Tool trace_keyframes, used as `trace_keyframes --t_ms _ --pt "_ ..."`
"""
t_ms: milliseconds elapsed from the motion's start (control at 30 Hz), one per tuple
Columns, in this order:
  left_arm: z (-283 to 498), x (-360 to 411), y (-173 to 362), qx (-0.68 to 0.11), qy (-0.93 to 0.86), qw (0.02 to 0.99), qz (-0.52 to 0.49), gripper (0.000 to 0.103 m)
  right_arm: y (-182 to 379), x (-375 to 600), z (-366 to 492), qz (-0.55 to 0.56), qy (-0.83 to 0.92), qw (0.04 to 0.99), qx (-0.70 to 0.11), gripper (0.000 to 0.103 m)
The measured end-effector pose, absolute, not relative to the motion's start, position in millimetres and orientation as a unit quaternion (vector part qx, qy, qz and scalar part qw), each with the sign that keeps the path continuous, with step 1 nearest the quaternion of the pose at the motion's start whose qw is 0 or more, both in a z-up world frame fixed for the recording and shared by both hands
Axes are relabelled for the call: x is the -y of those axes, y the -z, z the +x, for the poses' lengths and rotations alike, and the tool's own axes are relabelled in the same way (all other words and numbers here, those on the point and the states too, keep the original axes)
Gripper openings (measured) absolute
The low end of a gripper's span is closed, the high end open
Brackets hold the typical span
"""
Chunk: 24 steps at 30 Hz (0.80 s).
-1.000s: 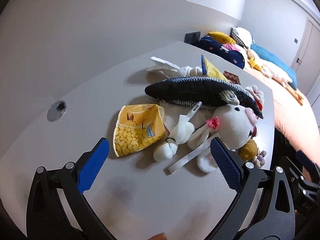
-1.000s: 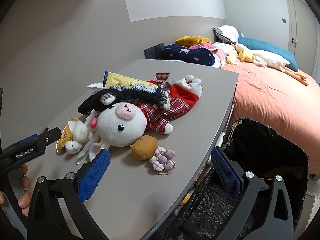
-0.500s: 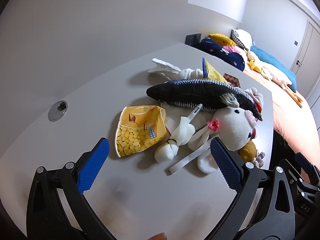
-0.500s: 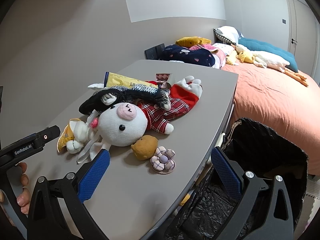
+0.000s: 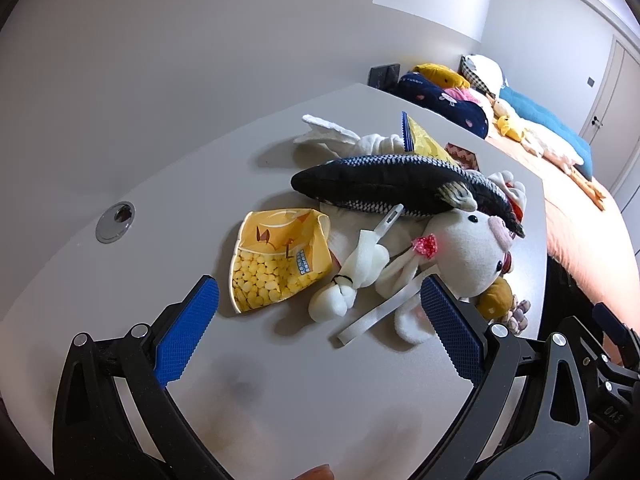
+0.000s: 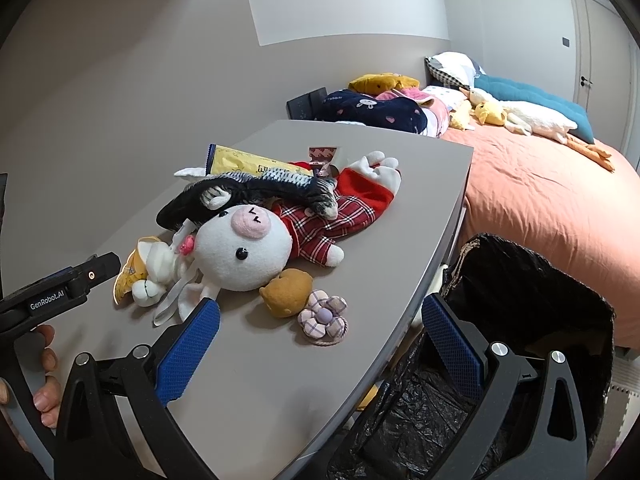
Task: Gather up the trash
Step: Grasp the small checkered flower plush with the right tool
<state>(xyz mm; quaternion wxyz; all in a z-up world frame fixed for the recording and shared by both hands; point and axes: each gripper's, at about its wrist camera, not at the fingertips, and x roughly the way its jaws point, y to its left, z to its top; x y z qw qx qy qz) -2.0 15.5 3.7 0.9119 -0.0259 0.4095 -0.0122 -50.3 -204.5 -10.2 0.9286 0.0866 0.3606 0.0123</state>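
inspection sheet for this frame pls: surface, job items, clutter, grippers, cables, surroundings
Surface: grey table, round grommet.
Job's things: yellow snack bag lying flat; second yellow wrapper under the fish plush; black bin bag at the table edge.
Clutter: pig plush, brown plush, fabric flower.
Grippers: left gripper and right gripper open, empty.
Cables: nothing seen.
Surroundings: bed with pillows.
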Motion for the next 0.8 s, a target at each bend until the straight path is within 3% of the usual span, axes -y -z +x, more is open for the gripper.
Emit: trace_keyframes --t_ms 567,700,800 --pt "9 -24 10 -0.417 0.0 0.909 -0.004 0.097 32 191 -39 0.056 -0.041 0.924 -0.375 0.1" --pt "13 -27 16 -0.421 0.003 0.907 -0.007 0.097 38 190 -31 0.052 -0.05 0.919 -0.387 0.087" --pt "18 -28 18 -0.421 0.0 0.907 -0.007 0.097 43 192 -26 0.053 -0.051 0.918 -0.39 0.087"
